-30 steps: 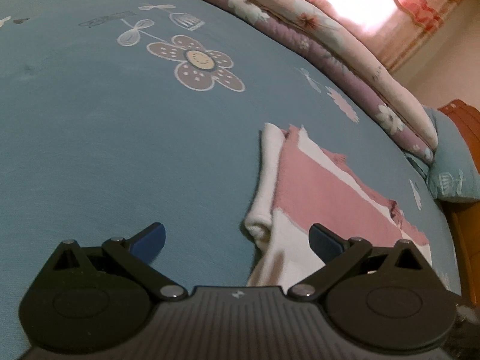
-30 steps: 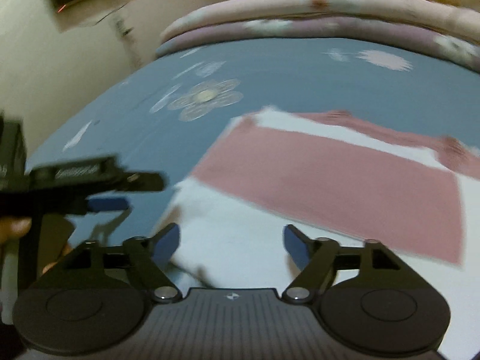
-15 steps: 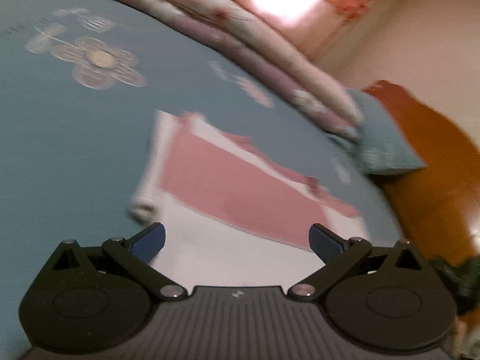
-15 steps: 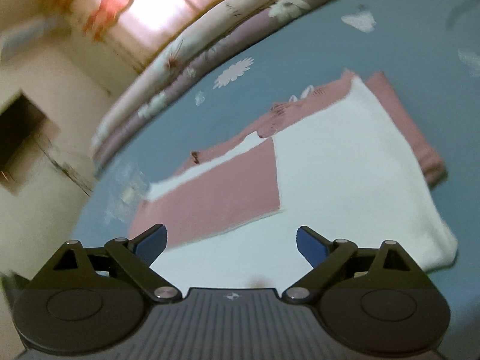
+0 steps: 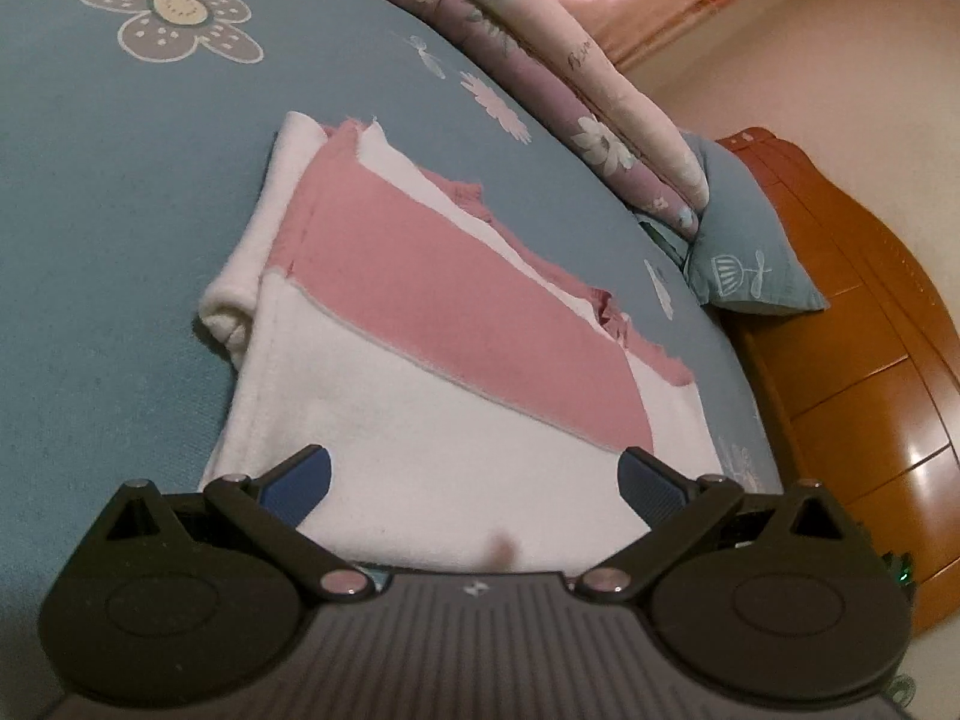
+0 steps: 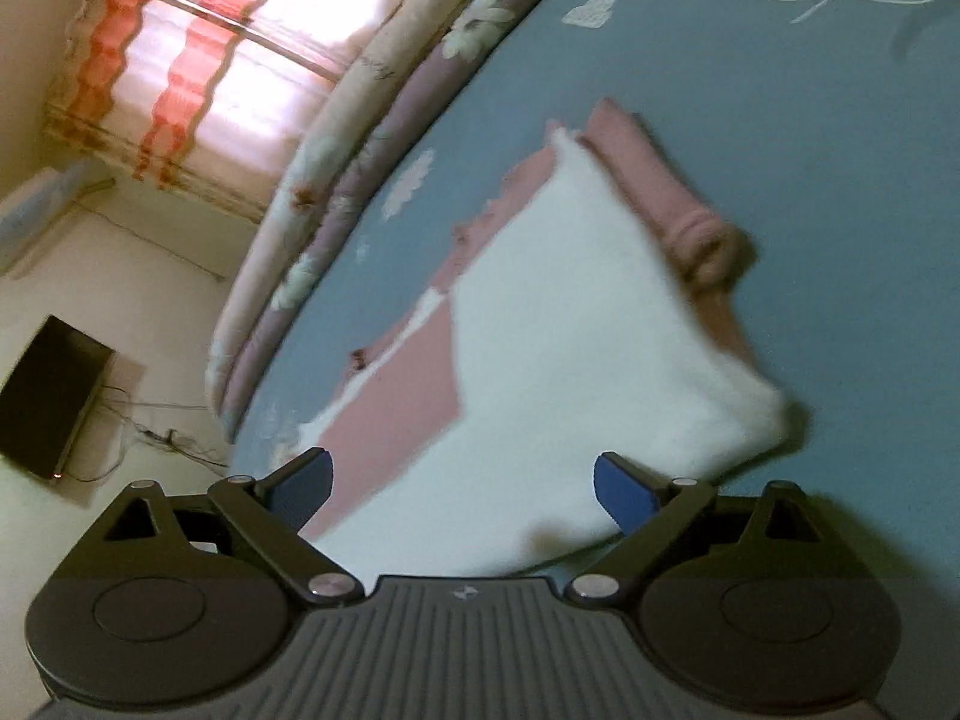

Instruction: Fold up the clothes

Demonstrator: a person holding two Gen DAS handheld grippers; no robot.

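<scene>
A folded white and pink garment (image 5: pixel 432 360) lies flat on the blue flowered bedsheet (image 5: pixel 120 210). In the left wrist view its near white edge sits just under my left gripper (image 5: pixel 474 480), whose blue pads stand wide apart and open, touching nothing. In the right wrist view the same garment (image 6: pixel 570 330) shows from another side, tilted in the picture, with a rolled pink cuff at its far right. My right gripper (image 6: pixel 462 483) hovers open over the near white edge, holding nothing.
A rolled floral quilt (image 5: pixel 540 48) runs along the bed's far side. A blue pillow (image 5: pixel 738 240) leans on the orange wooden headboard (image 5: pixel 870 360). A curtained window (image 6: pixel 198 60) and a dark screen (image 6: pixel 48 396) are on the wall beyond the bed.
The left gripper swung toward the garment, which now lies between its fingers. The right gripper rolled strongly and moved along the garment; the left gripper has left its view.
</scene>
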